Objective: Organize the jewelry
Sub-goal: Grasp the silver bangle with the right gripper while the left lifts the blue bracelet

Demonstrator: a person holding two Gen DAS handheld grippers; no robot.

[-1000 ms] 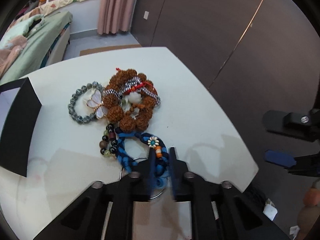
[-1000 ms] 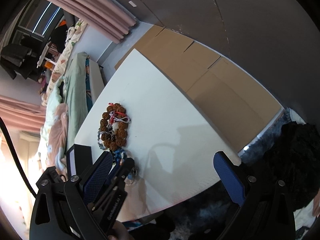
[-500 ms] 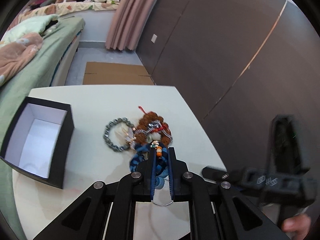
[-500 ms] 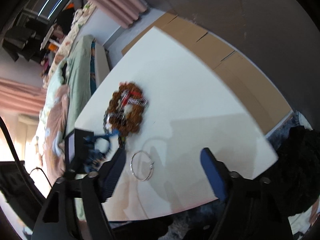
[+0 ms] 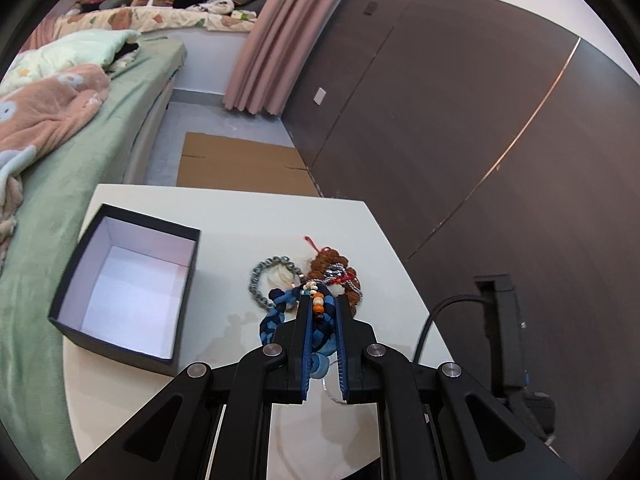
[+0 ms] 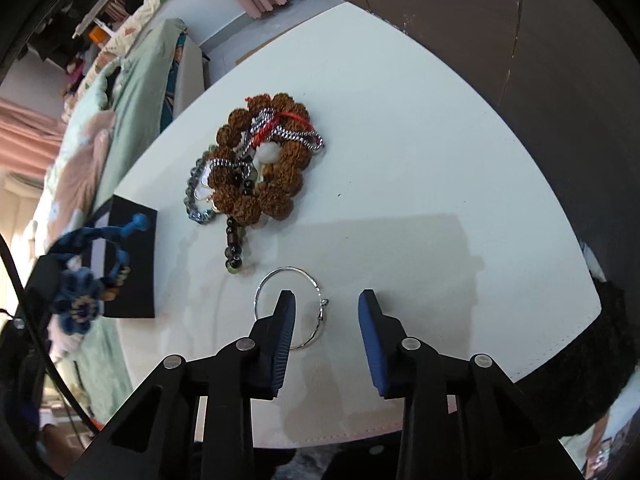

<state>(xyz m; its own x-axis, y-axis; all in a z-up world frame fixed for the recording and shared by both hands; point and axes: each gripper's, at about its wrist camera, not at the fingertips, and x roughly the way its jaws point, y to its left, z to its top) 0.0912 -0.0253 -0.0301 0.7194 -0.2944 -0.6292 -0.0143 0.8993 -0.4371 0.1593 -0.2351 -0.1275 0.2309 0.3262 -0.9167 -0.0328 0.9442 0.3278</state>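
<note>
My left gripper (image 5: 321, 300) is shut on a blue braided bracelet (image 5: 276, 316) with small orange and white beads, held above the white table (image 5: 248, 216). The same bracelet (image 6: 86, 276) hangs at the left of the right wrist view. An open black box (image 5: 124, 284) with a white inside stands to the left. A pile of jewelry lies beyond: a brown seed-bead bracelet (image 6: 276, 188), a grey bead bracelet (image 5: 260, 280) and a dark bead strand (image 6: 234, 244). My right gripper (image 6: 326, 302) is open just above a thin silver hoop (image 6: 290, 308).
A bed with green and pink bedding (image 5: 60, 120) runs along the table's left side. Dark wardrobe doors (image 5: 460, 120) stand behind the table. Flattened cardboard (image 5: 240, 164) lies on the floor. The table's near edge (image 6: 400, 428) is close under my right gripper.
My left gripper has lifted the blue bracelet off the table and drawn back, bringing the box into view. My right gripper has swung in over the silver hoop and narrowed its opening.
</note>
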